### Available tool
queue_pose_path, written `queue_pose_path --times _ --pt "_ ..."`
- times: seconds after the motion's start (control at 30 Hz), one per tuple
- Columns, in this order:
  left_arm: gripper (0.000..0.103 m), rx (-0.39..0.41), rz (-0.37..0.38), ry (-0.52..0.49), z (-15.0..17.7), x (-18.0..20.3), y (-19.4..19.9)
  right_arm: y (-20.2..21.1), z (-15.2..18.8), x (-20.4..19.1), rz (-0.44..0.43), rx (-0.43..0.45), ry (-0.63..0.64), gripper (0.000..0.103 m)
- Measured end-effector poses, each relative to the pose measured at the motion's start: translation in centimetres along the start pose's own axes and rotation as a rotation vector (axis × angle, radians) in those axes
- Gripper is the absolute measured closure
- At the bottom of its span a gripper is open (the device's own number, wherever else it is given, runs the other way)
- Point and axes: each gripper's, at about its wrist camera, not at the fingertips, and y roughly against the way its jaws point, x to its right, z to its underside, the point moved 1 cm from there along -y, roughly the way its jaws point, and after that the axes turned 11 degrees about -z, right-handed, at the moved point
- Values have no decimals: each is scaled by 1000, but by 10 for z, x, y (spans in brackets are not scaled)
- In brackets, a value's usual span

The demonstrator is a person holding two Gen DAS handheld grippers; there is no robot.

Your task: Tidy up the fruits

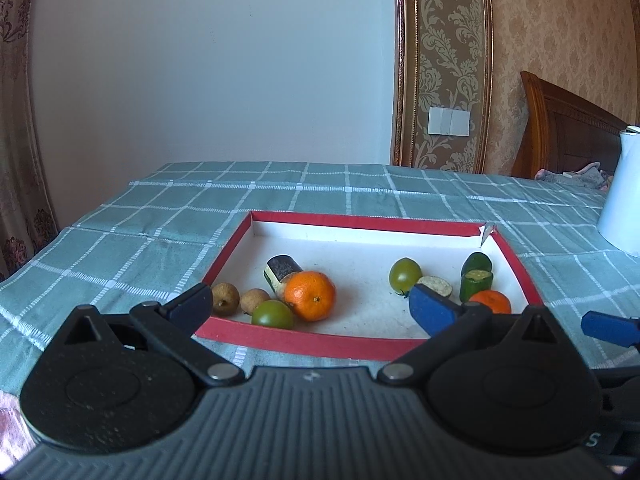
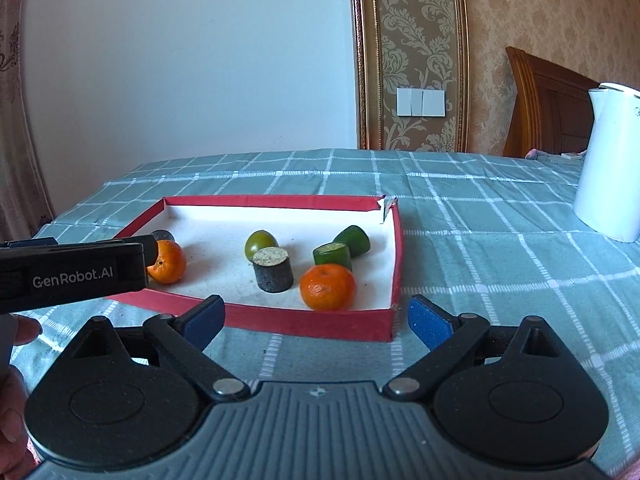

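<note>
A red-rimmed tray (image 1: 360,222) with a white floor holds the produce. At its left lie two brown longans (image 1: 225,298), a green tomato (image 1: 273,314), an orange (image 1: 310,295) and a dark eggplant piece (image 1: 282,270). At its right are another green tomato (image 2: 260,243), an eggplant piece (image 2: 272,270), two cucumber pieces (image 2: 332,257) and a second orange (image 2: 328,286). My left gripper (image 1: 310,306) is open above the tray's near rim, empty. My right gripper (image 2: 316,318) is open just short of the tray's near right corner, also empty.
A white kettle (image 2: 608,168) stands on the teal checked tablecloth (image 2: 480,240) to the tray's right. The left gripper's body (image 2: 72,276) crosses the left of the right wrist view, with a hand (image 2: 16,360) below it. A wooden headboard (image 2: 544,100) rises behind the table.
</note>
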Motion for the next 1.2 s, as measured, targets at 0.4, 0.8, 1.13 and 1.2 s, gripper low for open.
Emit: queue_pose_path --times 0.4,0.8,1.13,1.2 --pt "0 -28 -12 35 5 -12 2 -1 7 -18 -36 -8 24 5" --pt "0 1 0 15 6 -9 7 0 9 -23 -56 -8 33 5" --pt "0 34 -55 -31 12 -3 7 -2 12 -15 -54 -15 9 5" --pt "0 31 -47 -29 12 -3 7 -2 12 -15 -56 -15 7 5"
